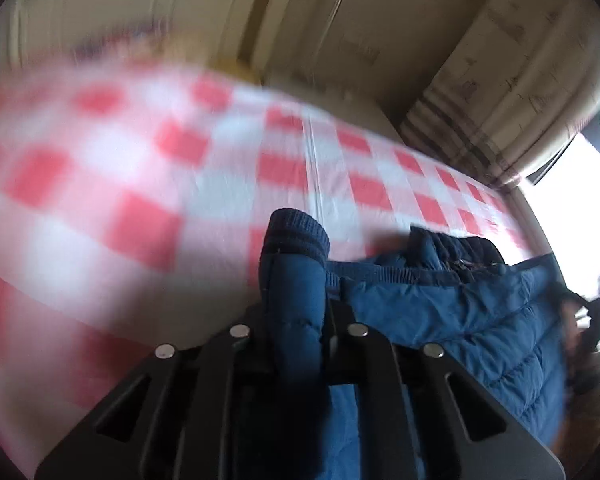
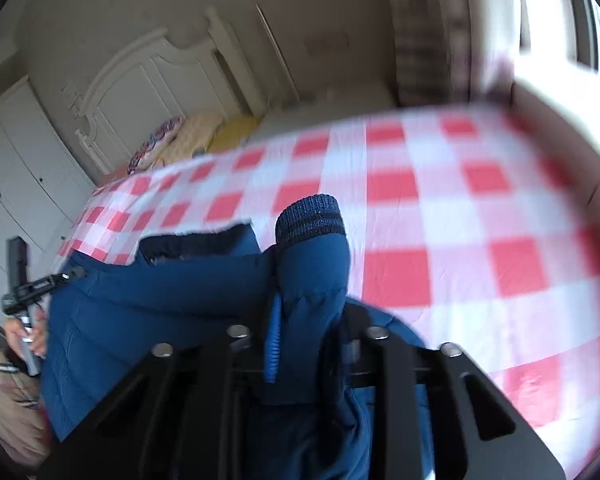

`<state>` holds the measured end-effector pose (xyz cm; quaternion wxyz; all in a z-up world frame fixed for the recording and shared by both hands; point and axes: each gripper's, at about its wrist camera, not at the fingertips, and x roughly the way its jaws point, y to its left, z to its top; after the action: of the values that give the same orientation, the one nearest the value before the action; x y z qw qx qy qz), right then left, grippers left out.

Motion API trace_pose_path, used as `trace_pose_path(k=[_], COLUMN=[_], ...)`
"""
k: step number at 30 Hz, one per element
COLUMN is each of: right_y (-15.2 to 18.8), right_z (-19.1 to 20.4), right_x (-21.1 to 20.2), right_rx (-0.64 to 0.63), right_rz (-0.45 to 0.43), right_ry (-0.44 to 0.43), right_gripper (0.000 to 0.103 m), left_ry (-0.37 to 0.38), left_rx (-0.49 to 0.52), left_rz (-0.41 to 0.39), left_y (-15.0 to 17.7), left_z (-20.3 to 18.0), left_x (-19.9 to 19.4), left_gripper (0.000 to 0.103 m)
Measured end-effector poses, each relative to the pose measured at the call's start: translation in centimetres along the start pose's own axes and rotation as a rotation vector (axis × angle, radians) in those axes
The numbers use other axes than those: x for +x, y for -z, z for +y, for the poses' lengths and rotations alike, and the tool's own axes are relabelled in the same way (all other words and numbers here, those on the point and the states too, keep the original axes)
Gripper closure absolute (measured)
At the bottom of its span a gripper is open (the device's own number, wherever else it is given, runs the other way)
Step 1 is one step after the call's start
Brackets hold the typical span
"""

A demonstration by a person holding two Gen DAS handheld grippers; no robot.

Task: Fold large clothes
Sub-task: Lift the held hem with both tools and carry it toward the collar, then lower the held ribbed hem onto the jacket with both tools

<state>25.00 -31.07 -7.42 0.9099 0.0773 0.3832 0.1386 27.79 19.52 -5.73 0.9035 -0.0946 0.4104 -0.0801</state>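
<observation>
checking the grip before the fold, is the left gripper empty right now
No, the left gripper is shut on a sleeve of the blue puffer jacket, its ribbed cuff sticking out past the fingers.

We see bright white light from the window [image 1: 588, 184]. The checked bedsheet [image 1: 100, 184] looks blurry, and edges curve.

A red-checked bed [image 2: 460, 208] carries the blue jacket [image 2: 148, 304].
</observation>
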Motion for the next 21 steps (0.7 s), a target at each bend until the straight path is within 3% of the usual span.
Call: trace_pose_path(k=[4,9,13,17,21], right_y=[-1.5,-1.9,-1.0,-0.5,-2.0], right_z=[4.6,9.0,8.7,8.7,6.6], right_x=[-6.4,-15.5,-19.5,-21.2,-18.2], right_rx=[-0.139,-0.231,-0.192,-0.207,-0.135], right_rz=[-0.117,-0.272,-0.352,-0.397,-0.355], right_ry=[0.086,0.119,0.085,0.115,0.125], right_gripper=[0.084,0.084,0.084,0.084,0.084], left_ry=[-0.108,-0.073,-0.008,-0.033,-0.031], left_rx=[0.169,0.241,0.187,0.169,0.106], left_rz=[-0.169,-0.319,-0.394,-0.426,-0.392], left_y=[-1.1,-1.6,-1.4,-1.7,-3.8], left_z=[-5.2,-9.3,-8.6,-8.1,-6.8], left_x=[-7.3,-16.0,-19.6,-20.2,-16.5], left_gripper=[0.090,0.090,0.090,0.090,0.089])
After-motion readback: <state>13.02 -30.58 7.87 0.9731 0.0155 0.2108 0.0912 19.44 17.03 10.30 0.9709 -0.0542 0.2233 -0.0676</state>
